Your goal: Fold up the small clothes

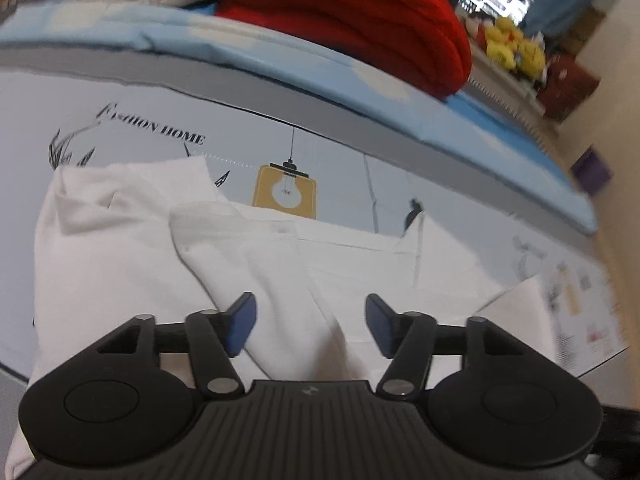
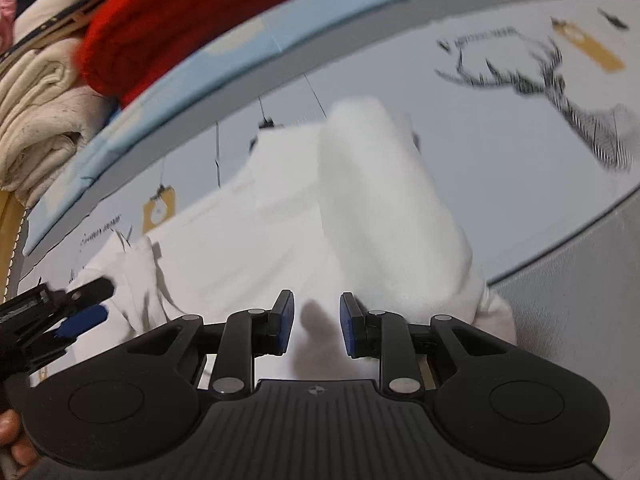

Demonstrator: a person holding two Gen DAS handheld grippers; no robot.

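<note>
A small white garment (image 1: 168, 256) lies partly folded on a pale printed mat (image 1: 120, 120). It also shows in the right wrist view (image 2: 360, 208), with one part folded over its middle. My left gripper (image 1: 310, 322) is open, its blue pads wide apart just above the cloth's near edge. It also shows in the right wrist view (image 2: 86, 304) at the left, over the garment's left side. My right gripper (image 2: 316, 322) is open with a narrower gap, low over the garment's near edge, holding nothing.
A red knitted garment (image 1: 360, 16) and cream folded clothes (image 2: 44, 108) sit on a light blue pad (image 1: 280, 60) behind the mat. Yellow plush toys (image 1: 516, 48) stand far right. The mat's edge (image 2: 560, 248) and grey surface lie to the right.
</note>
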